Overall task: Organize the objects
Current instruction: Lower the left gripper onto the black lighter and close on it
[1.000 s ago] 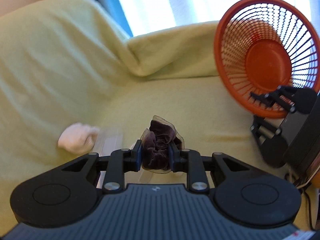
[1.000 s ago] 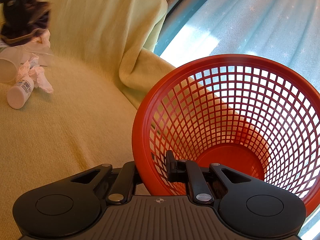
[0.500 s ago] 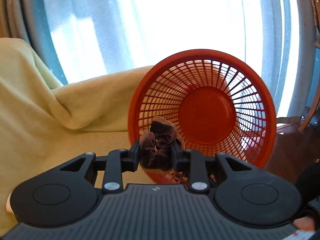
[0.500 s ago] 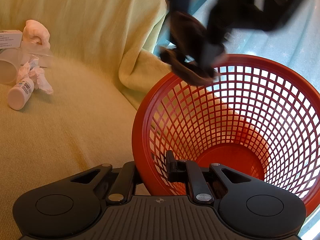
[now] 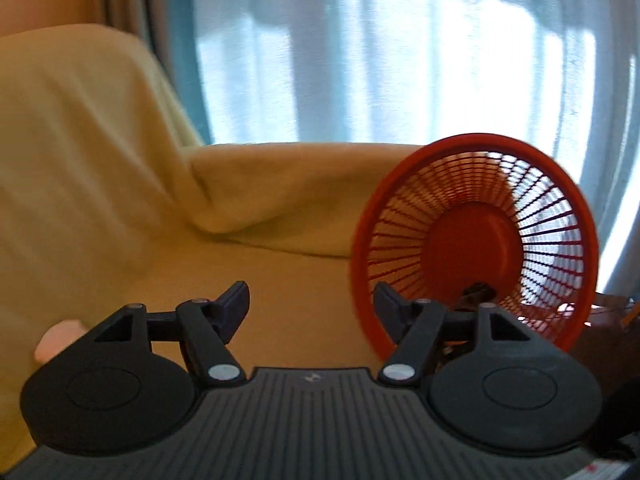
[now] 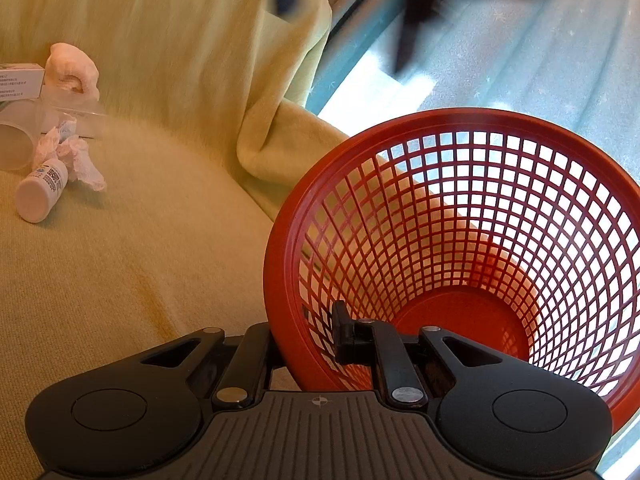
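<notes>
A red mesh basket (image 6: 460, 240) lies tilted on the yellow-green blanket, its mouth toward me. My right gripper (image 6: 296, 336) is shut on its near rim, one finger inside and one outside. My left gripper (image 5: 310, 296) hovers in front of the basket (image 5: 476, 240); its jaws are opening and nothing is between them. From the right wrist view it is a dark blur (image 6: 344, 36) above the basket. A dark brown lump (image 5: 478, 293), apparently the scrunchie, lies low inside the basket, partly hidden behind my left gripper's right finger.
At the far left of the blanket (image 6: 140, 260) lie a white bottle (image 6: 40, 192), crumpled tissue (image 6: 76, 156), a clear cup (image 6: 16, 140), a white box (image 6: 20, 80) and a pale rolled cloth (image 6: 72, 68). A bright curtained window (image 5: 400, 60) stands behind the sofa.
My left gripper carried the scrunchie from the blanket to the basket's mouth, then spread its jaws and let it go. It has since drawn back. The right gripper and basket stayed put.
</notes>
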The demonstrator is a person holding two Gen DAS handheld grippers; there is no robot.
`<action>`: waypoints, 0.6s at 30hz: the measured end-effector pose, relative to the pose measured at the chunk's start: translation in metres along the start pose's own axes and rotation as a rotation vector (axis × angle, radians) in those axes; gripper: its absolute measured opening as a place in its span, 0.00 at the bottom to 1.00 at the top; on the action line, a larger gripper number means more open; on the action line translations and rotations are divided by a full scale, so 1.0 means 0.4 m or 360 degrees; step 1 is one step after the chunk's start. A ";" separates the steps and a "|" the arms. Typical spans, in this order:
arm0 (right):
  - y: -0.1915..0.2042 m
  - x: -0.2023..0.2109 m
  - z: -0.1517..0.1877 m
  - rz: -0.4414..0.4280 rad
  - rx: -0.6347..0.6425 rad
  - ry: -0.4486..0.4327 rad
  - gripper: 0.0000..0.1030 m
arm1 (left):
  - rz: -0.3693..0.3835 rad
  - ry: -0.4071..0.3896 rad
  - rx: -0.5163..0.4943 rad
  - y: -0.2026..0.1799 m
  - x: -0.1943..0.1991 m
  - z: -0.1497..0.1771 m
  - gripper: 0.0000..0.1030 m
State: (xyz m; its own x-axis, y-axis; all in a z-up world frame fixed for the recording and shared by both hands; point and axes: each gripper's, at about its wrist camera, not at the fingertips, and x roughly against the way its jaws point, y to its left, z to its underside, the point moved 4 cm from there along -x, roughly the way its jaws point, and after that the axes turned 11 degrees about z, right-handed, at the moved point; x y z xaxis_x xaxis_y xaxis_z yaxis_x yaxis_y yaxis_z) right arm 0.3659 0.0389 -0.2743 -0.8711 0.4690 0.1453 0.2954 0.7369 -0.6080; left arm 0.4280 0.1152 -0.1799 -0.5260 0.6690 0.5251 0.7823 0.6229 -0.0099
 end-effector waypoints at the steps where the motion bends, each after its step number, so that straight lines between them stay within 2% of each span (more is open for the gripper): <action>1: -0.002 0.002 0.000 0.0001 -0.0001 -0.0001 0.08 | -0.0069 0.0009 0.0033 0.027 0.020 0.016 0.64; 5: -0.003 -0.005 -0.004 0.0002 -0.0001 0.0001 0.08 | -0.0358 0.0039 0.0207 0.156 0.120 0.102 0.64; 10: -0.012 -0.001 0.002 0.0003 -0.0004 0.0002 0.08 | -0.0596 0.0089 0.0380 0.253 0.218 0.221 0.65; 13: -0.013 -0.002 0.003 0.0004 -0.0004 0.0002 0.08 | -0.0635 0.0126 0.0446 0.276 0.238 0.288 0.65; 18: -0.013 -0.002 0.002 0.0004 0.0000 0.0002 0.08 | -0.0699 0.0261 0.0536 0.282 0.227 0.393 0.66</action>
State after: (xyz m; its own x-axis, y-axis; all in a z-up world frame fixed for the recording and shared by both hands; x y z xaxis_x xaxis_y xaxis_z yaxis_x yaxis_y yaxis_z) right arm 0.3650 0.0344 -0.2719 -0.8699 0.4716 0.1446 0.2976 0.7355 -0.6086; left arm 0.4160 0.3100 -0.2671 -0.6978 0.2635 0.6661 0.3388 0.9407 -0.0172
